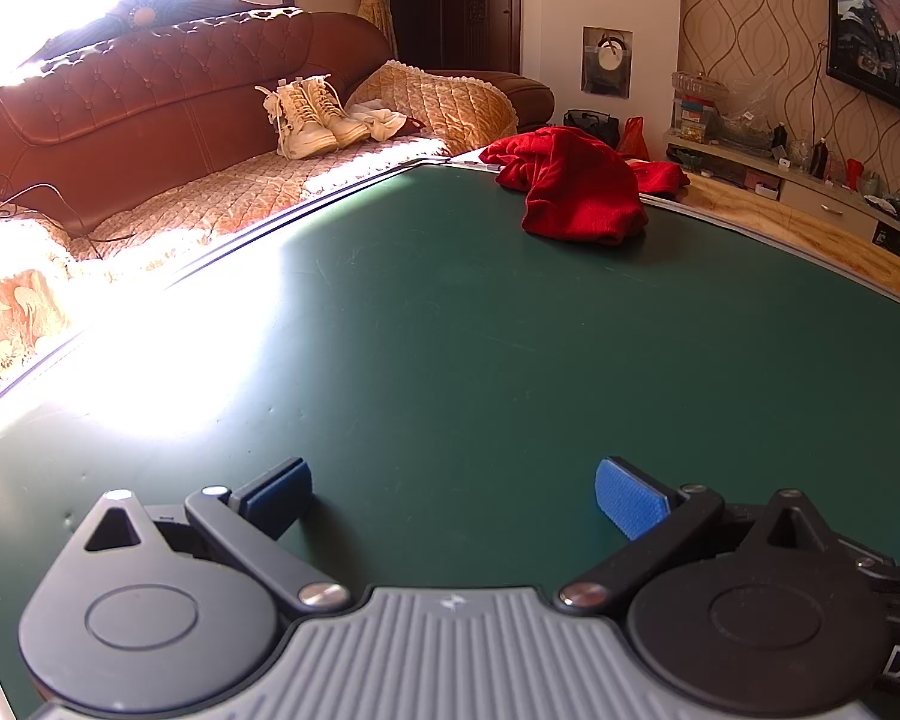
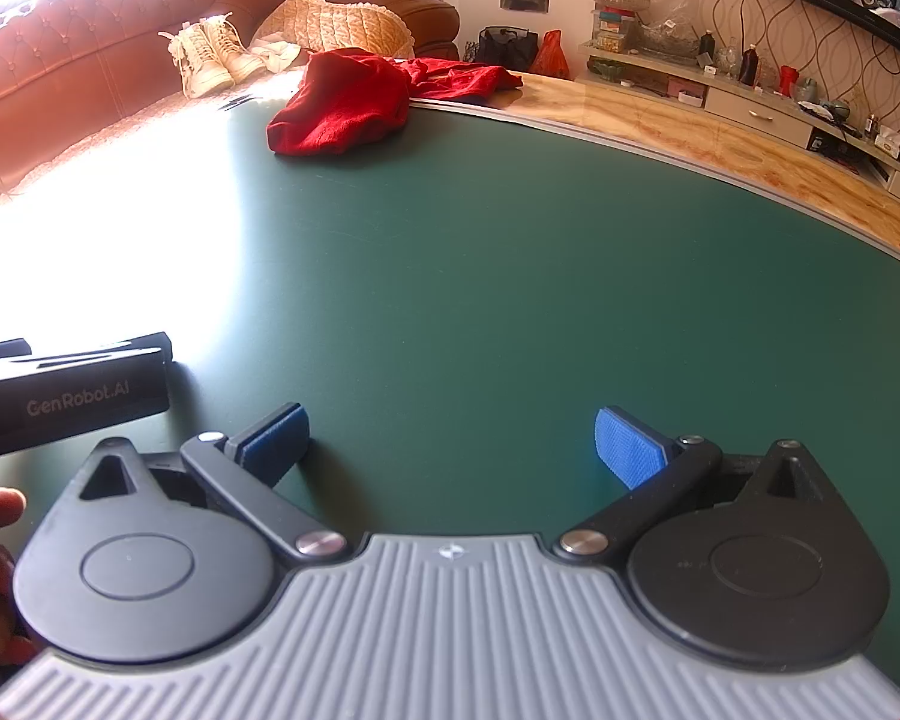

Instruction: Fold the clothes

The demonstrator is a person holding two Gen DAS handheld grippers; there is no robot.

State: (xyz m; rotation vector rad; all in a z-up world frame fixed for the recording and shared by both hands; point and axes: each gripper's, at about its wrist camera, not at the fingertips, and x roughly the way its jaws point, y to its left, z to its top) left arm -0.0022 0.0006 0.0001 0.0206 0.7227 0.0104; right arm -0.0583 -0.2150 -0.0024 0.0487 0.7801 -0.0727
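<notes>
The folding is not yet starting: the red garment is lying crumpled at the far edge of the green surface, while the left gripper and right gripper are hovering well apart from it, jaws spread wide and holding nothing.

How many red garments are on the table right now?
1 that I can tell: a crumpled red garment at the far edge of the green table, partly hanging over it. The folds may hide a second piece. Neither claw touches it.
</notes>
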